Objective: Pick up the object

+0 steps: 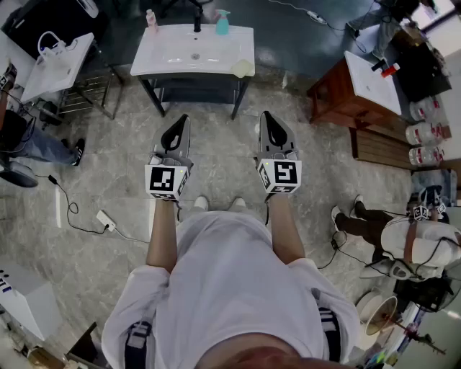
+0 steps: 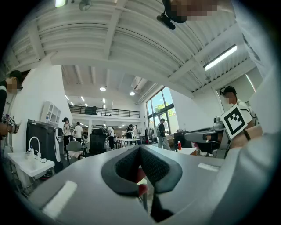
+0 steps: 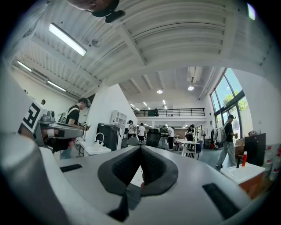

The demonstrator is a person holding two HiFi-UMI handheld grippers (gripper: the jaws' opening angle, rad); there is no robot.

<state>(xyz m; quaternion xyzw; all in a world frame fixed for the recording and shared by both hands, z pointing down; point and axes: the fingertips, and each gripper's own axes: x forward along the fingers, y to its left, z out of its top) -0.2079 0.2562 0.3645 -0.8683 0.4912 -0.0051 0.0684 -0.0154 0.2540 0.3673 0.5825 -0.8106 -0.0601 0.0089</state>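
A white sink table [image 1: 166, 61] stands ahead of me on the stone floor. On it are a pale yellow sponge [image 1: 243, 68], a teal soap bottle [image 1: 222, 24], a pink bottle [image 1: 151, 20] and a black faucet [image 1: 197, 18]. My left gripper [image 1: 181, 117] and right gripper [image 1: 264, 114] are held side by side at waist height, short of the table, tips pointing toward it. Both are shut with nothing between the jaws. In the gripper views the left gripper [image 2: 139, 147] and right gripper [image 3: 140, 147] show their pads meeting, and the sink table is hidden behind them.
A second white sink [image 1: 57, 65] stands at the left and a wooden cabinet [image 1: 346, 97] at the right, with water jugs [image 1: 425, 133] beyond it. A power strip and cable [image 1: 106, 220] lie on the floor at my left. A person [image 1: 403, 241] stands at the right.
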